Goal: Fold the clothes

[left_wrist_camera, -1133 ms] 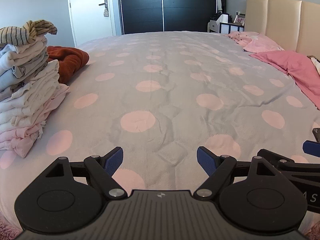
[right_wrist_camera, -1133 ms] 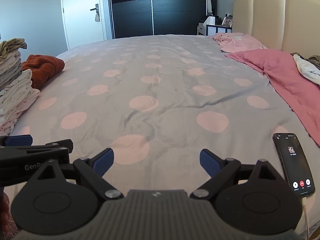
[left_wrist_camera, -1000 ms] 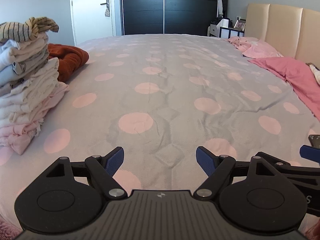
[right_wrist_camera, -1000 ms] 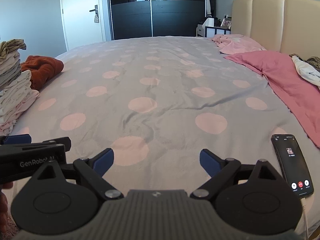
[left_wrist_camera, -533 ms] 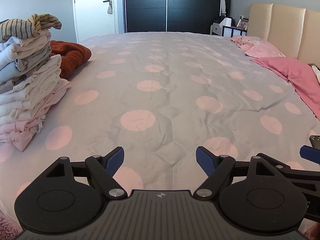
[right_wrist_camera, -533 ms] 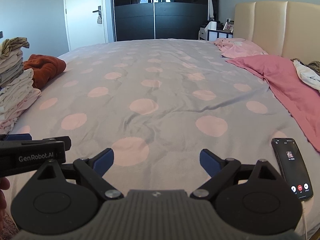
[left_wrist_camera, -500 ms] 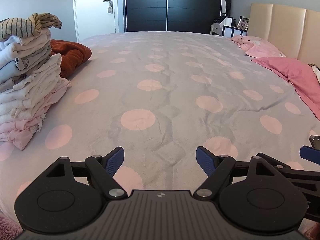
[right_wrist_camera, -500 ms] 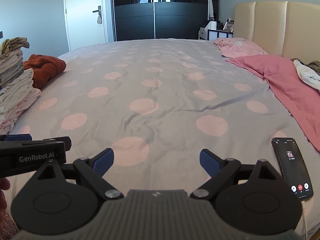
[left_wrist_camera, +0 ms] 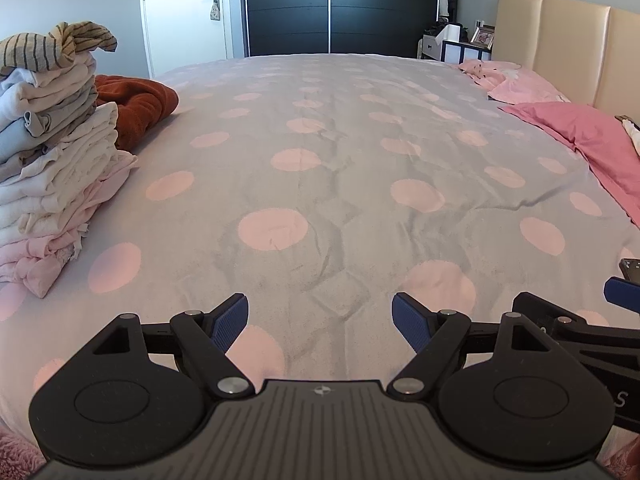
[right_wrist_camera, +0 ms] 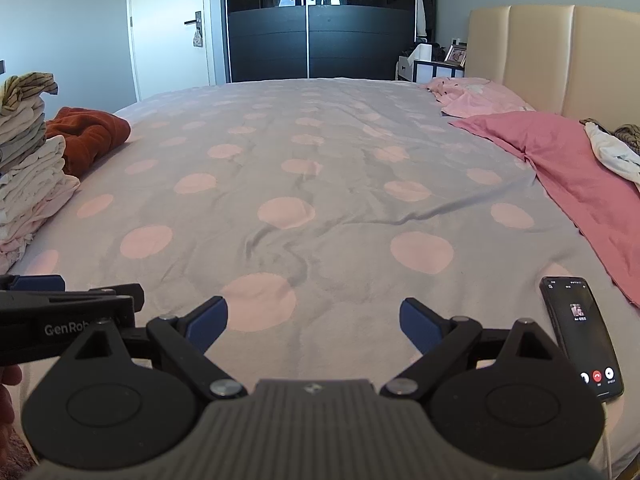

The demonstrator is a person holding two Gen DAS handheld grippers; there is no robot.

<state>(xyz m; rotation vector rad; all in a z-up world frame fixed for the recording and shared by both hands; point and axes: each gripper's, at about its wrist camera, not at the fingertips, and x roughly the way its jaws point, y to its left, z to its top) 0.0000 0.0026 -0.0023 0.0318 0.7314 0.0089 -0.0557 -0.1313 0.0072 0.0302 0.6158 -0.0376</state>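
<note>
1. Clothes to fold: loose white garment at 2 o'clock in the right wrist view, lying on the pink sheet by the headboard. A rust garment lies bunched at 10 o'clock behind the folded stack.
2. Handling, my guess: light, limp, not fragile. It will sag and drag. Pinch an outer edge or corner, one gripper per side, then lift and spread flat.
3. Left gripper: fingers spread wide, nothing held. Right gripper: same, wide and empty.
4. Both hover over the near edge of the polka-dot duvet; the centre is bare.
5. Phone at 4 o'clock, just beside the right gripper. Keep cloth off it.
</note>
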